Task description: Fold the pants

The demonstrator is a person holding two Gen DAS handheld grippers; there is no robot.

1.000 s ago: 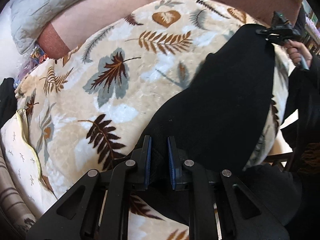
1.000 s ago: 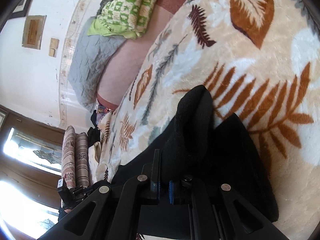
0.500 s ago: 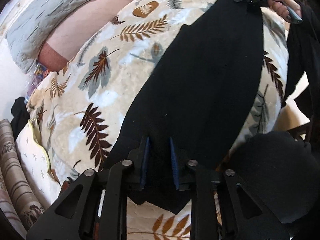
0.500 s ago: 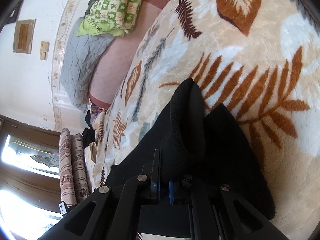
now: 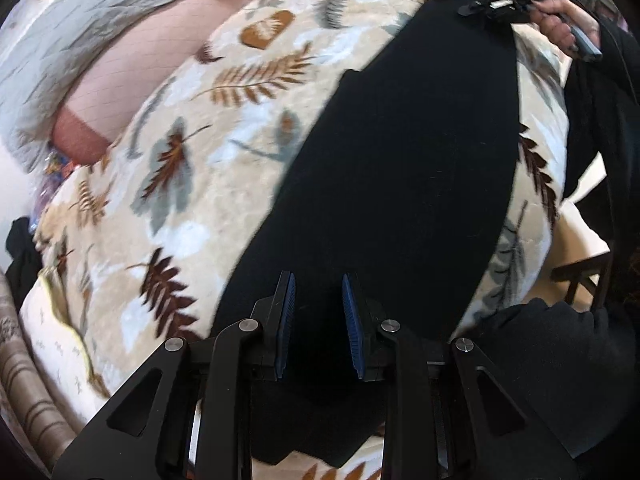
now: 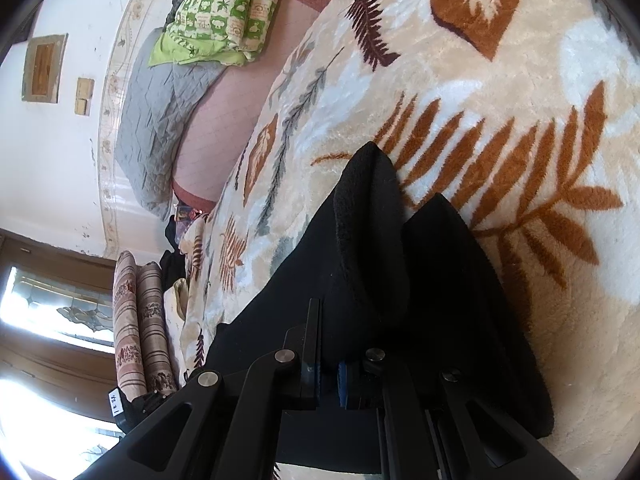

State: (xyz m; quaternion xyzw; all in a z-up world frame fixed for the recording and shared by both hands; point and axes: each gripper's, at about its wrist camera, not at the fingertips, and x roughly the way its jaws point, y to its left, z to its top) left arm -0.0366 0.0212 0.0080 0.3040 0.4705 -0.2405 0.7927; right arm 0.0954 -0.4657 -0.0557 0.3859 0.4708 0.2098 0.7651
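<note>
Leaf-print blanket [image 6: 460, 92], grey quilt [image 6: 160, 112], green patterned bedding [image 6: 228, 12].

- One pair of black pants [image 5: 400, 168], laid long across the bed;
- One cream blanket [image 6: 460, 92] with a leaf print;
- Two grippers: the left gripper [image 5: 319, 324] and the right gripper [image 6: 329, 376] (the right one also shows far off in the left wrist view);
- One person's hand [image 5: 560, 20] in view;
- One grey quilt [image 6: 160, 120];
- One green patterned cloth [image 6: 228, 12], folded;
- Two striped rolls [image 6: 138, 320] side by side;
- Two small frames on the wall [image 6: 44, 68]
</note>
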